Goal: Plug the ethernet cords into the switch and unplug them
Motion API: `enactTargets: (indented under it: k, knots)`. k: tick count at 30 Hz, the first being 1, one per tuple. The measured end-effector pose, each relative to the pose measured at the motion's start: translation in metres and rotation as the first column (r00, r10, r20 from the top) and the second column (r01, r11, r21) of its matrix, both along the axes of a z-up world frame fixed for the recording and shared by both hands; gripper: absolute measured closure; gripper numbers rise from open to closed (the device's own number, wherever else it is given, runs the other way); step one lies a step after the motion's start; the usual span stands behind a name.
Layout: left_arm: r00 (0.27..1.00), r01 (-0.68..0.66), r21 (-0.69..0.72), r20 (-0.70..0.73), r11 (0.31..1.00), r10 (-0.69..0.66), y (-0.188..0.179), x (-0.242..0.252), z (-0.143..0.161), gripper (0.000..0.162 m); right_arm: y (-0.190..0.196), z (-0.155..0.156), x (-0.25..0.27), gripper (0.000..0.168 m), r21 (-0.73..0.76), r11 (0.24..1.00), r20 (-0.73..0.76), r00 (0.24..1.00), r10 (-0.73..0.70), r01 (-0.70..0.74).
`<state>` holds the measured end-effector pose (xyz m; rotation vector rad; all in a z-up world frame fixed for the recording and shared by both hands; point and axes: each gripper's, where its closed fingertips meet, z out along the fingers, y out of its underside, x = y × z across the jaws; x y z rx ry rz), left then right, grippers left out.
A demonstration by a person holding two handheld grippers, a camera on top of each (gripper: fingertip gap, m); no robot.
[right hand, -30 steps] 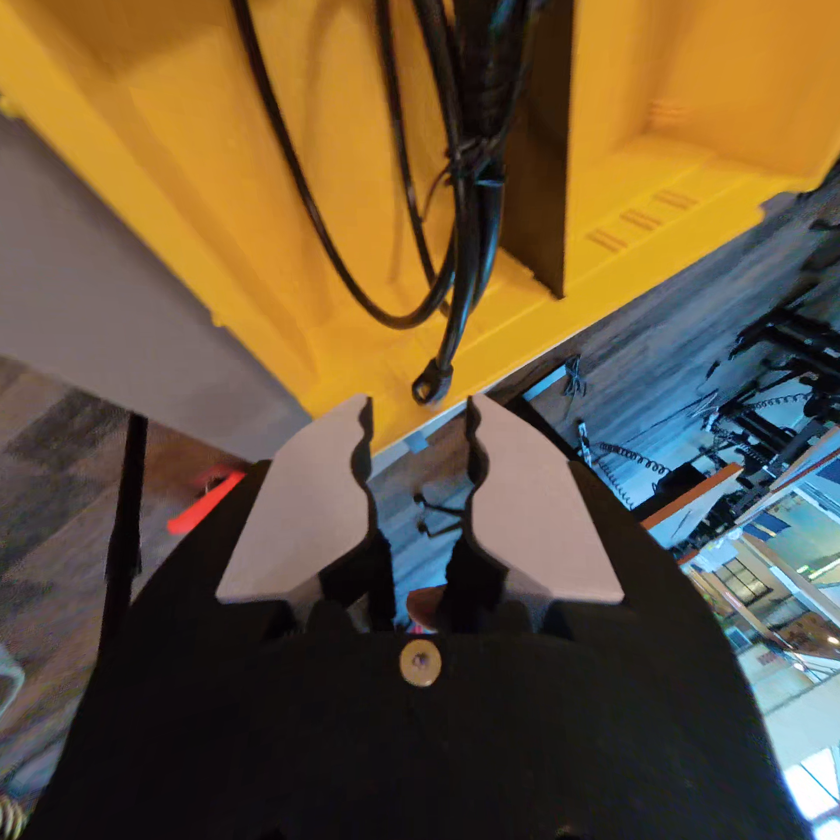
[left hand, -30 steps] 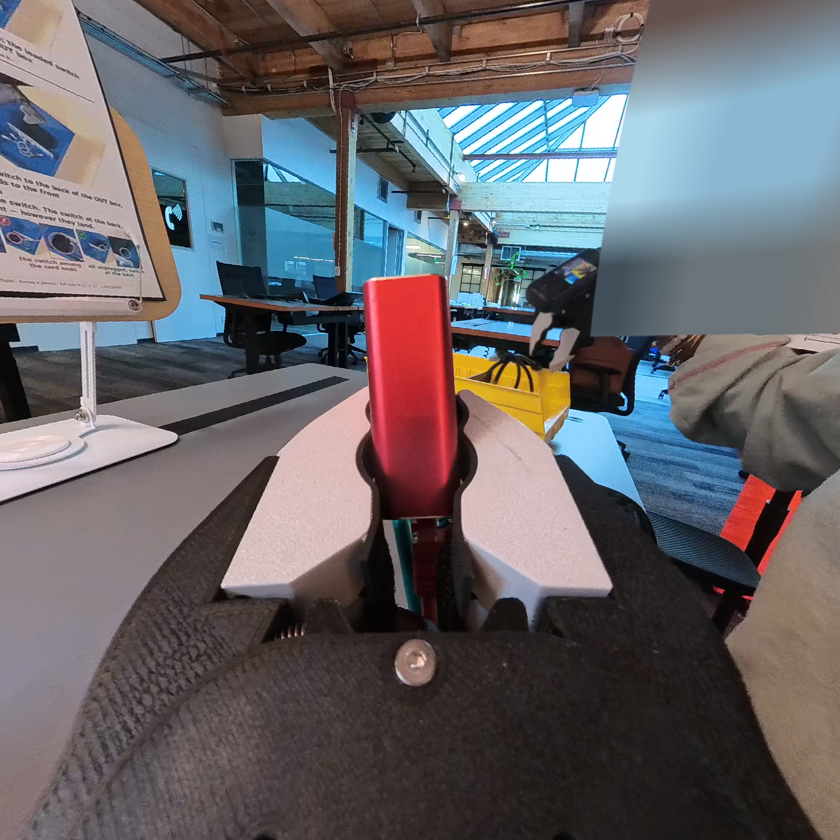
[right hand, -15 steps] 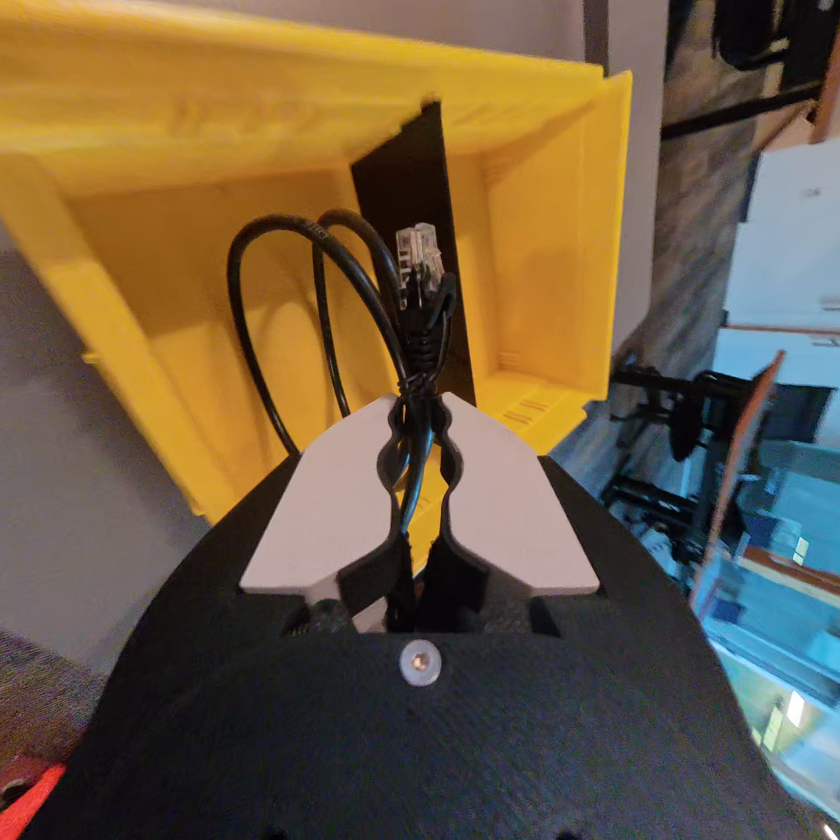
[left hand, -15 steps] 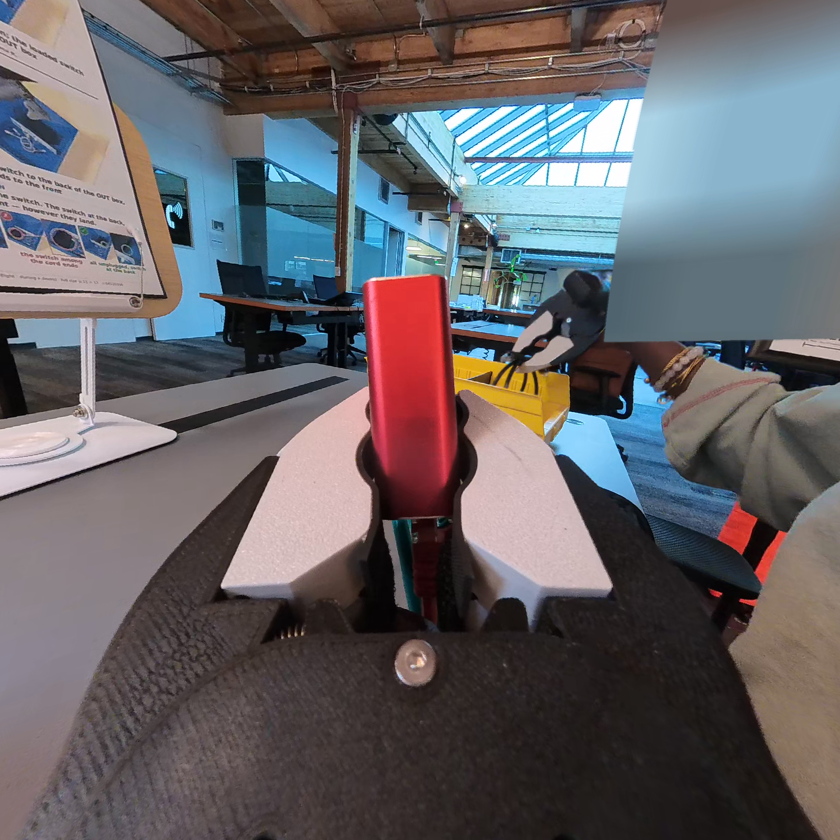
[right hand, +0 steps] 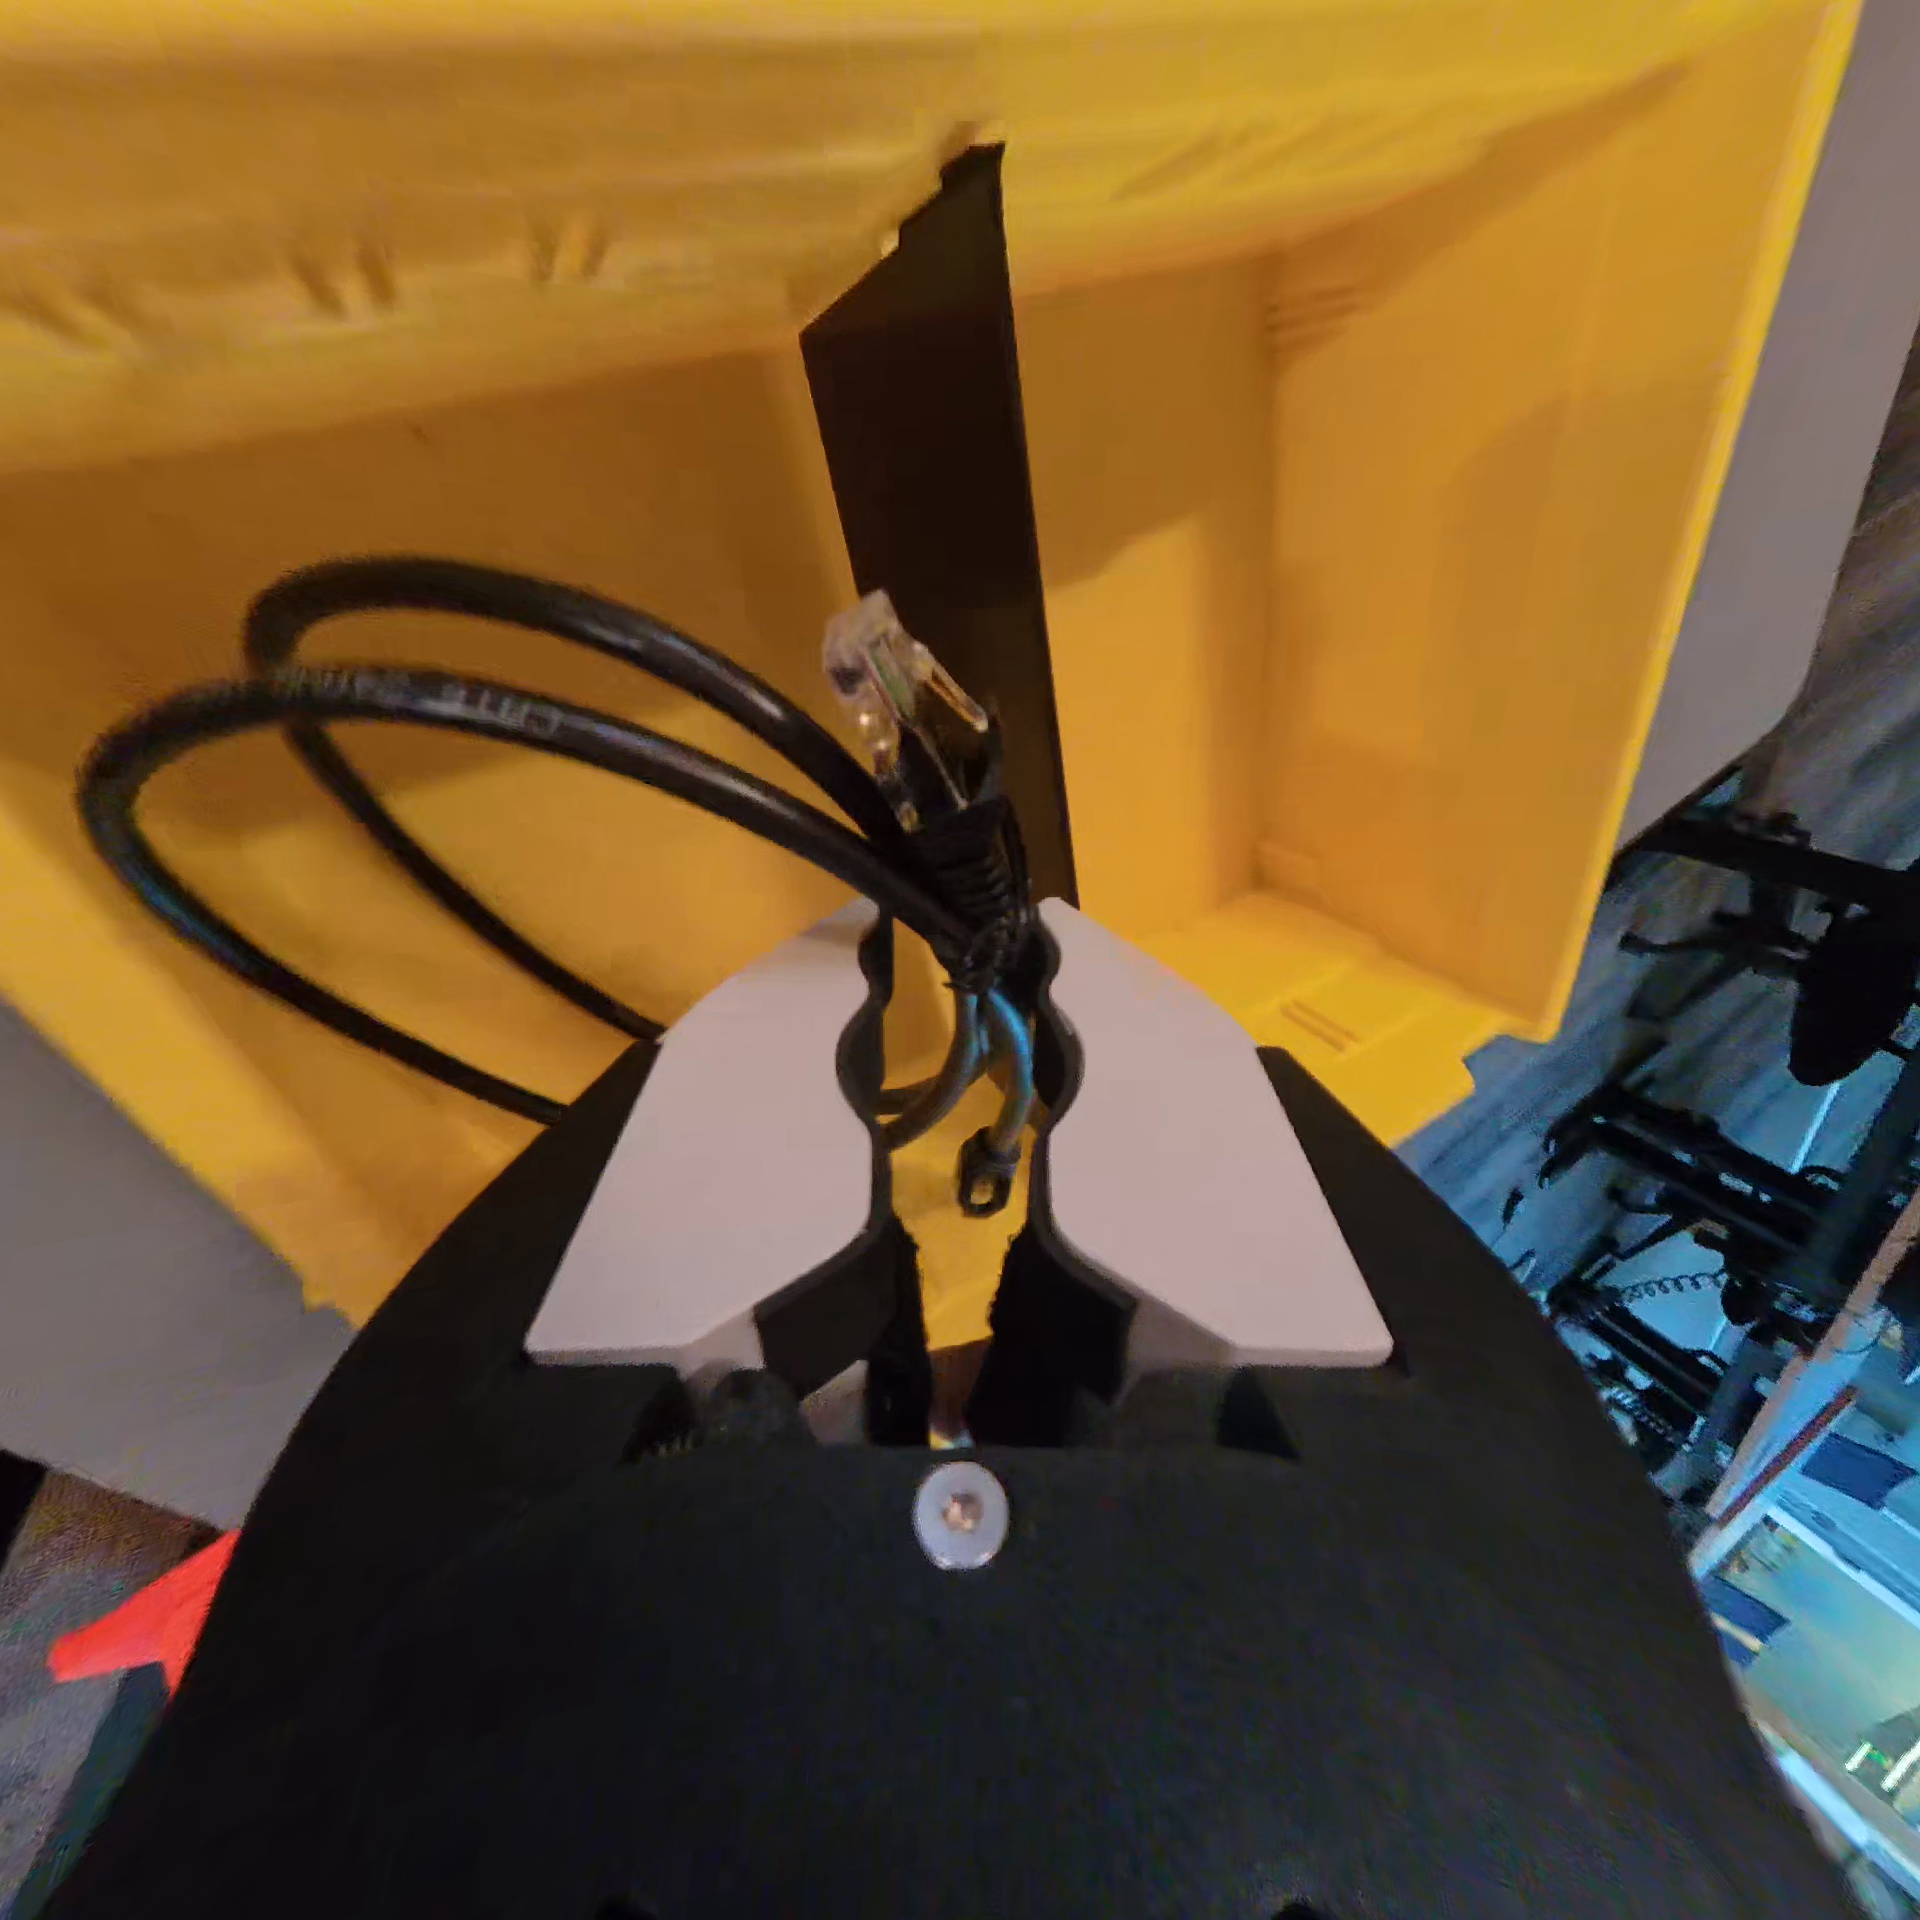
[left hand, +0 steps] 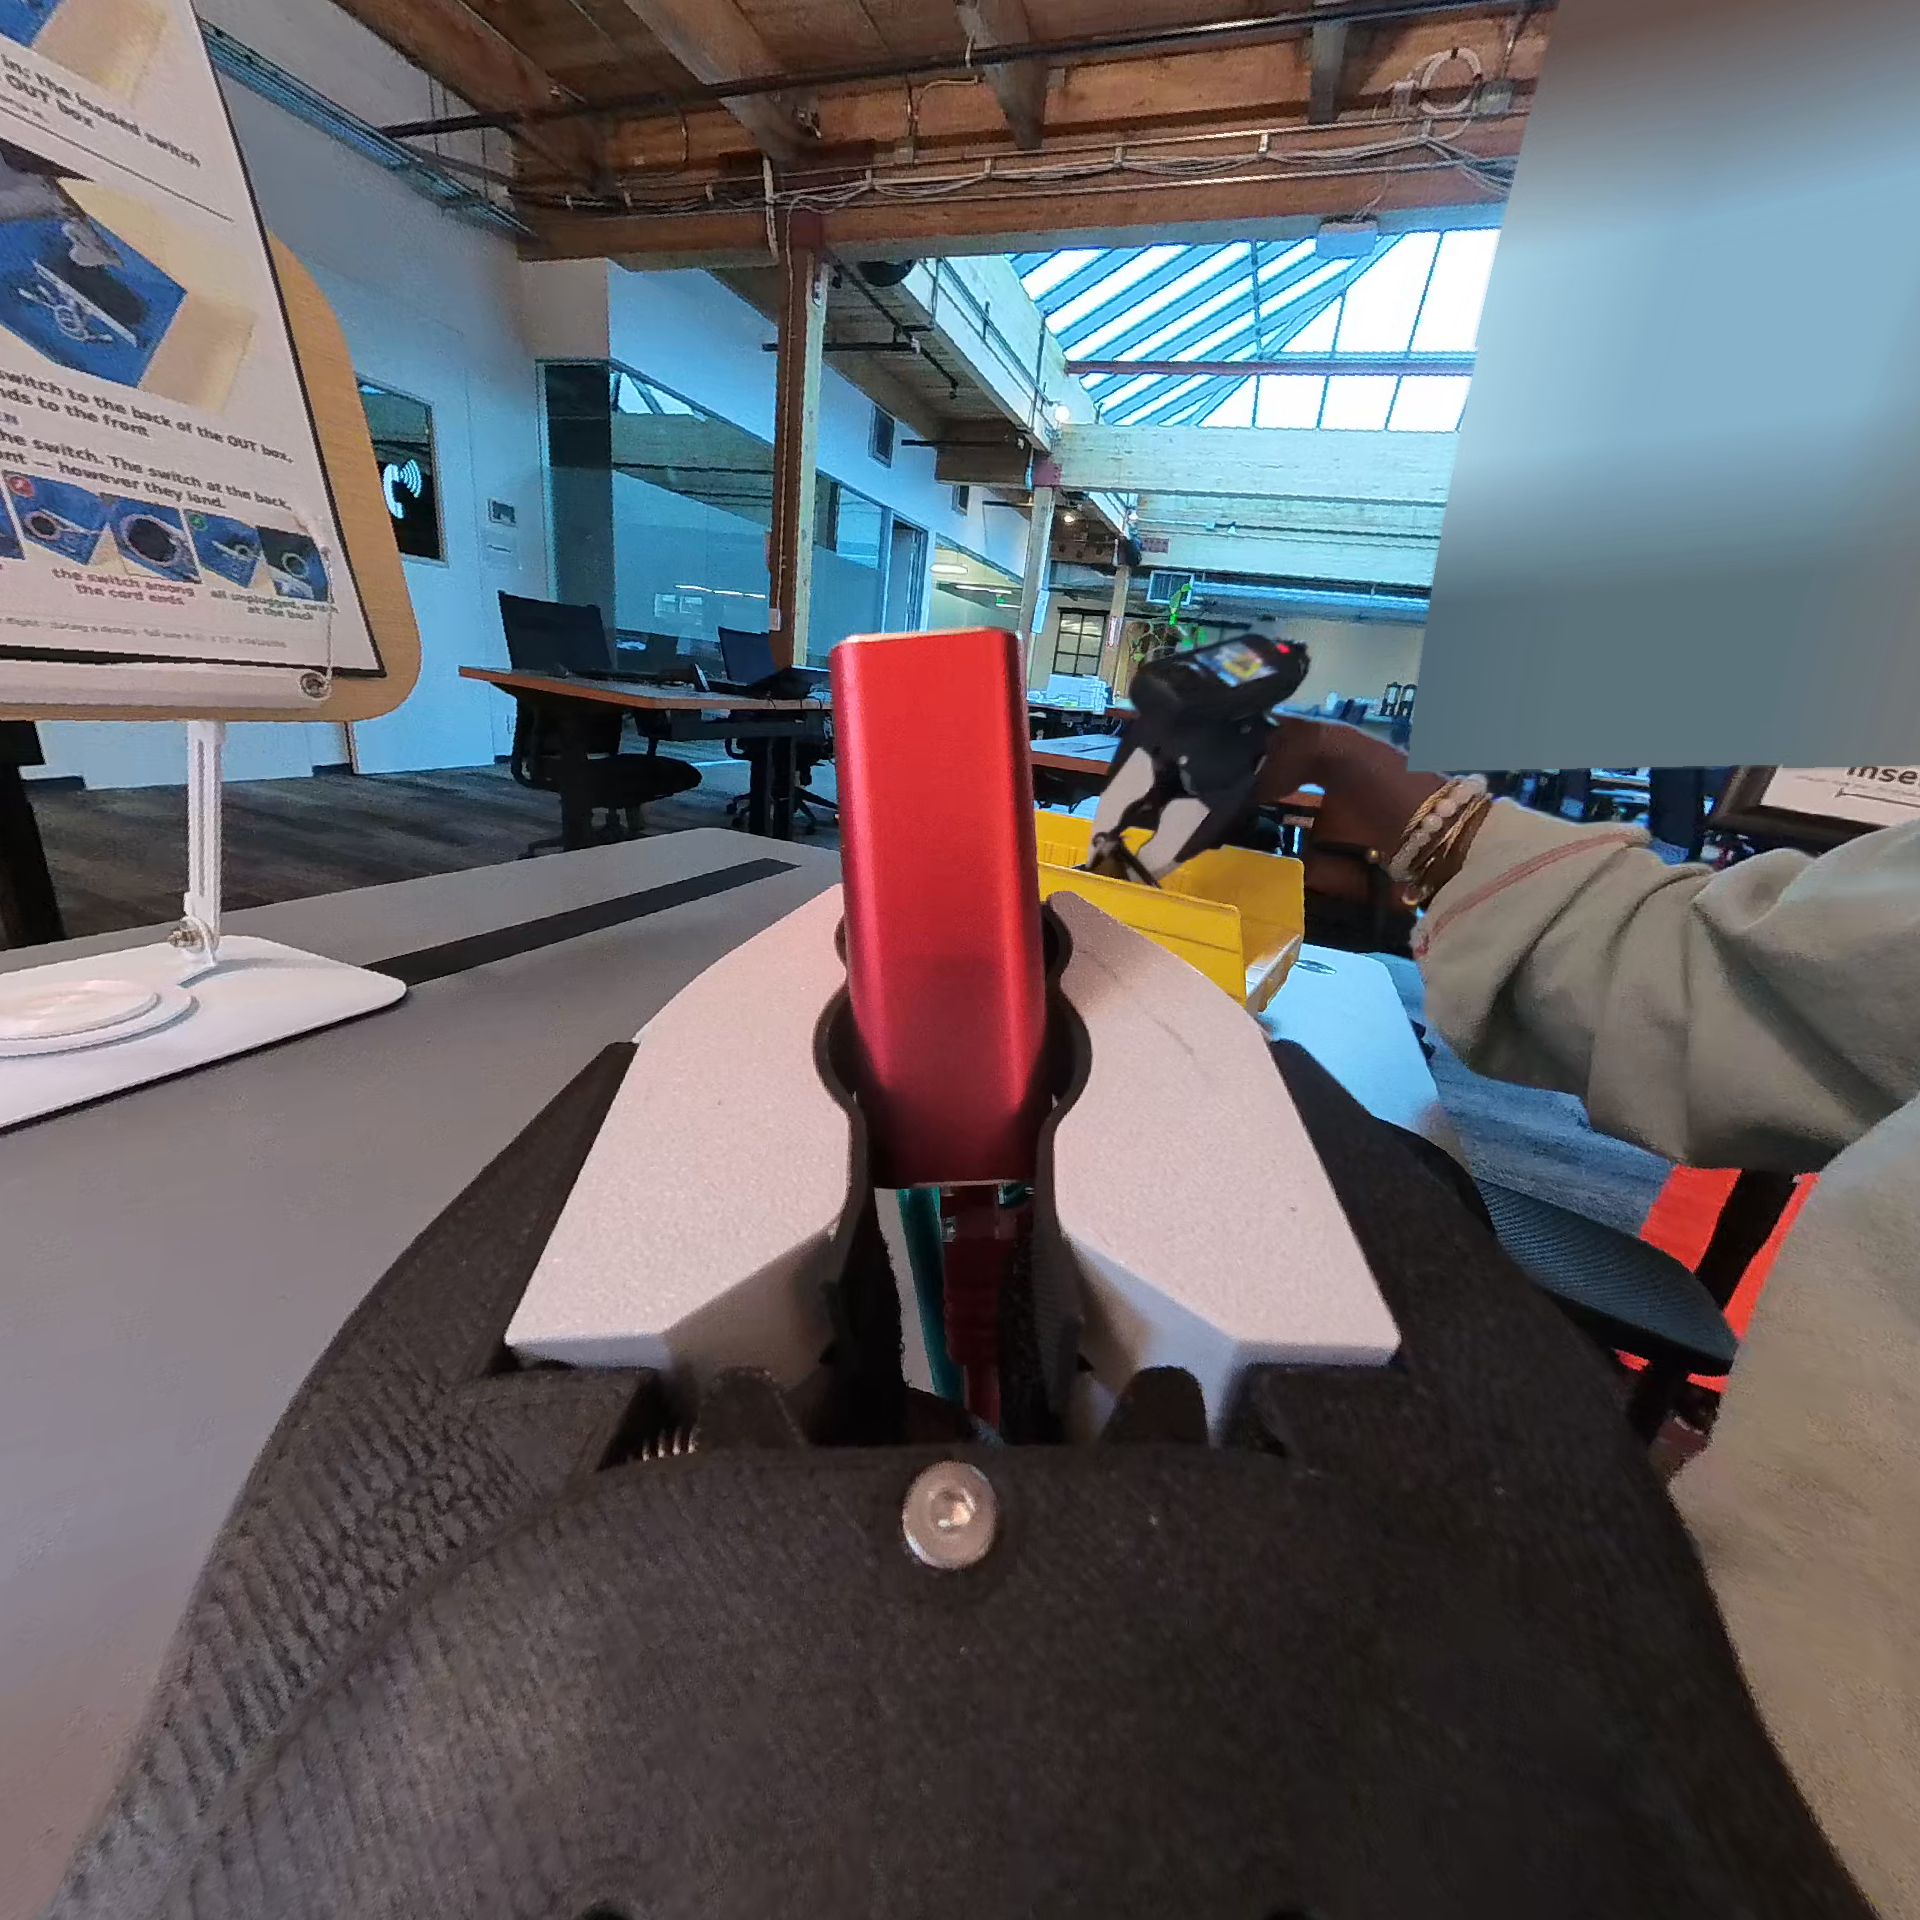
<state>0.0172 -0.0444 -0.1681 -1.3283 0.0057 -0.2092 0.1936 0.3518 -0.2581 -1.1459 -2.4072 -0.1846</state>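
Note:
My left gripper (left hand: pixel 945 920) is shut on a red switch (left hand: pixel 935 790) and holds it upright above the grey table (left hand: pixel 260 1195). A red cord (left hand: pixel 971 1278) and a green cord (left hand: pixel 920 1288) hang from its lower end between the fingers. My right gripper (right hand: pixel 961 920) is over a yellow bin (right hand: pixel 1403 623). Its jaws stand slightly apart around a bundled black ethernet cord (right hand: pixel 416 707). The bundle leans on the right finger and its clear plug (right hand: pixel 894 675) points up. In the left wrist view the right gripper (left hand: pixel 1132 857) sits at the bin's rim (left hand: pixel 1174 914).
A black divider (right hand: pixel 935 416) splits the bin. A sign on a white stand (left hand: pixel 156 416) stands at the table's left. A person's sleeve (left hand: pixel 1662 987) reaches across on the right. Office desks and chairs stand beyond the table. Spacing between my two grippers at the tips: around 45 cm.
My right gripper closed on the black cord, moved lower toward the bin, and its jaws have now widened a little. The left gripper and the switch have not moved.

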Motion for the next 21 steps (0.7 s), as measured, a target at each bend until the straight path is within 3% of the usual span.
enactTargets:
  k: [5,10,12,13,15,17,19,21]
  knots:
    - [1.000,0.001,0.003,0.006,1.000,-0.001,0.000,0.000,0.000,0.133,0.001,-0.007,0.002,0.130,-0.045,0.993,-0.025,0.993,-0.113,0.111]
    - [1.000,0.002,0.004,0.005,1.000,-0.002,0.000,0.000,0.000,0.133,-0.013,0.038,-0.012,0.114,-0.098,0.983,-0.355,0.918,-0.178,0.153]
    - [1.000,0.003,0.004,0.005,1.000,-0.003,0.000,0.000,0.000,0.133,-0.047,0.063,-0.028,0.115,-0.191,0.978,-0.518,0.837,-0.177,0.089]
    - [1.000,0.004,0.003,0.005,1.000,-0.004,0.000,0.000,0.000,0.133,-0.078,0.076,-0.040,0.116,-0.278,0.961,-0.596,0.786,-0.165,-0.009]
    - [1.000,0.007,0.002,0.001,1.000,-0.007,0.000,0.001,-0.001,0.133,-0.158,0.101,-0.058,0.121,-0.437,0.848,-0.724,0.677,-0.135,-0.299]
    - [1.000,0.014,0.005,-0.004,1.000,-0.014,0.000,0.003,-0.001,0.133,-0.231,0.119,-0.065,0.125,-0.500,0.673,-0.799,0.590,-0.117,-0.545]
    - [0.999,0.031,0.001,-0.015,1.000,-0.031,0.001,0.007,-0.002,0.133,-0.285,0.125,-0.072,0.126,-0.527,0.515,-0.827,0.547,-0.129,-0.676]
    - [0.998,0.061,0.006,-0.032,0.998,-0.061,0.000,0.013,-0.001,0.133,-0.326,0.122,-0.081,0.119,-0.561,0.379,-0.820,0.558,-0.130,-0.736]
